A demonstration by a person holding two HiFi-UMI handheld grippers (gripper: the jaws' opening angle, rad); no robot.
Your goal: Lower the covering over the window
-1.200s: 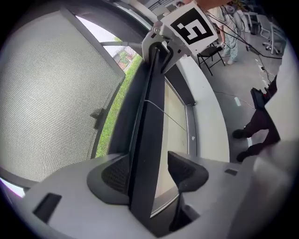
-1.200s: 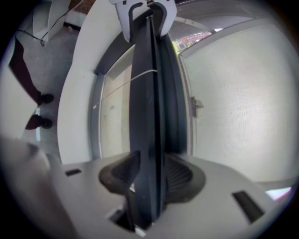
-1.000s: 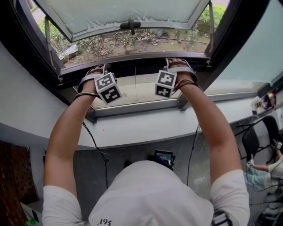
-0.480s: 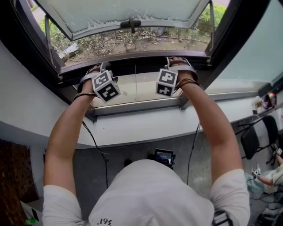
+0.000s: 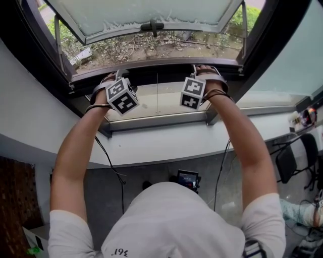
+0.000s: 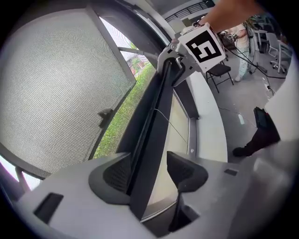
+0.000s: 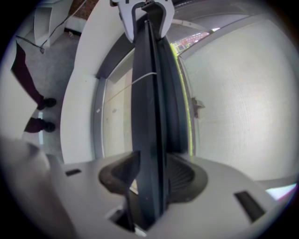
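The covering's dark bottom bar (image 5: 156,75) runs across the open window at the lower frame, with both grippers on it. My left gripper (image 5: 112,76) straddles the bar (image 6: 152,121): one pad (image 6: 114,175) lies against it, and the other pad (image 6: 182,170) stands apart with a pale gap between. My right gripper (image 5: 202,68) is shut on the bar (image 7: 147,93), with both pads against its sides. Each gripper view shows the other gripper far along the bar. A thin cord (image 5: 157,95) hangs from the bar's middle.
The window sash (image 5: 141,15) is swung outward and has a dark handle (image 5: 153,25); plants and soil lie below it outside. A white sill (image 5: 161,143) curves beneath the frame. Cables hang down to the floor. Chairs (image 5: 287,161) stand at the right.
My left gripper has rolled a little on the bar, so its marker cube has turned. The right gripper has kept its hold and place.
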